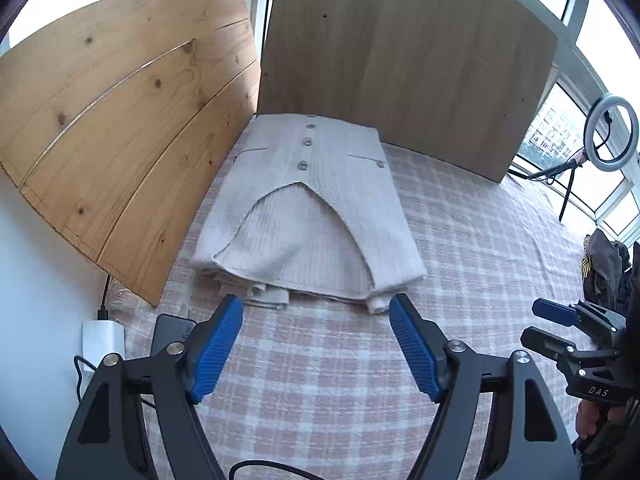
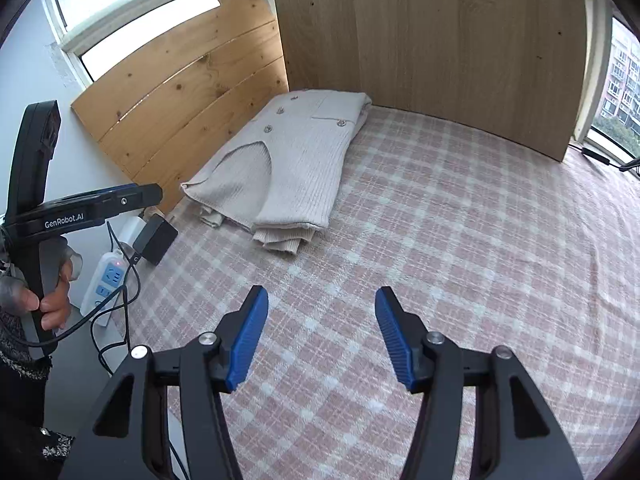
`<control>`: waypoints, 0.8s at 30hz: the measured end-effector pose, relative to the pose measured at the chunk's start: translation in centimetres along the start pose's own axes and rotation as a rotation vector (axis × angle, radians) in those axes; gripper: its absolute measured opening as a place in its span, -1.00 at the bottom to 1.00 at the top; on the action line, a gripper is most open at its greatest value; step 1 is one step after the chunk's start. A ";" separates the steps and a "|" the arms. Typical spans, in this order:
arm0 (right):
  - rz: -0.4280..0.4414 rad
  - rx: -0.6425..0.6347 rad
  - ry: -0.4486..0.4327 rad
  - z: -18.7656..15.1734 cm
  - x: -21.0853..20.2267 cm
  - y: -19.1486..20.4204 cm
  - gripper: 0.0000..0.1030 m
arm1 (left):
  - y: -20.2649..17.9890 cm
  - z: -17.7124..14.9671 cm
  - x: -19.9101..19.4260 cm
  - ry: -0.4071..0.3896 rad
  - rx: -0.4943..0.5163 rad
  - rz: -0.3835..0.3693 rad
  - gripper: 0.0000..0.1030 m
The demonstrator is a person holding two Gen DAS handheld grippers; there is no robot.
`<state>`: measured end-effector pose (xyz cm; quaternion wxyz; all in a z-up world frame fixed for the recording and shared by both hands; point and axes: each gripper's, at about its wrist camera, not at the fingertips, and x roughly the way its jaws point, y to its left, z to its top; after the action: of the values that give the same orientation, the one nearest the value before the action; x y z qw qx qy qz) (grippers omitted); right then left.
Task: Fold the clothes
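A cream ribbed knit cardigan (image 1: pixel 308 208) with silver buttons lies folded into a neat rectangle on the pink checked cloth (image 1: pixel 320 380), close to the wooden boards at the back left. It also shows in the right wrist view (image 2: pixel 296 160). My left gripper (image 1: pixel 316 312) is open and empty, hovering just in front of the cardigan's near edge. My right gripper (image 2: pixel 322 300) is open and empty, over bare cloth to the right of and nearer than the cardigan. The right gripper also shows at the right edge of the left wrist view (image 1: pixel 560 320).
A pine board (image 1: pixel 120 140) and a darker panel (image 1: pixel 400 60) stand behind the cardigan. A power strip (image 2: pixel 108 280), a black adapter (image 2: pixel 156 236) and cables lie off the left edge. A ring light (image 1: pixel 610 132) and dark clothes (image 1: pixel 604 264) are at far right.
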<state>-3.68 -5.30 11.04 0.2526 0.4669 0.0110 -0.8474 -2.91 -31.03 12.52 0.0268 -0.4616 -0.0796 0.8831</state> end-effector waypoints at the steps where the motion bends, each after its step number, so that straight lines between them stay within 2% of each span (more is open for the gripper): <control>1: 0.000 0.002 -0.009 -0.4 -0.8 -0.3 0.11 | -0.8 -0.4 -0.8 -0.019 0.006 0.007 0.45; 6: 0.030 0.007 -0.021 -2.4 -3.2 -2.0 0.11 | -3.8 -2.1 -3.9 -0.065 -0.029 0.022 0.50; 14: 0.034 -0.030 -0.004 -5.9 -7.2 -5.8 0.11 | -7.8 -6.0 -6.4 -0.061 -0.174 0.186 0.50; 17: 0.039 -0.038 0.006 -7.1 -8.3 -7.2 0.11 | -9.3 -7.6 -7.3 -0.082 -0.210 0.239 0.50; 24: 0.054 -0.058 -0.017 -9.5 -11.0 -10.1 0.11 | -12.7 -10.5 -9.6 -0.127 -0.270 0.255 0.50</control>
<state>4.18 10.49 12.23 0.2888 0.4523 0.0211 -0.8435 10.90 -18.42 16.53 -0.1526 -0.4105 -0.1398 0.8880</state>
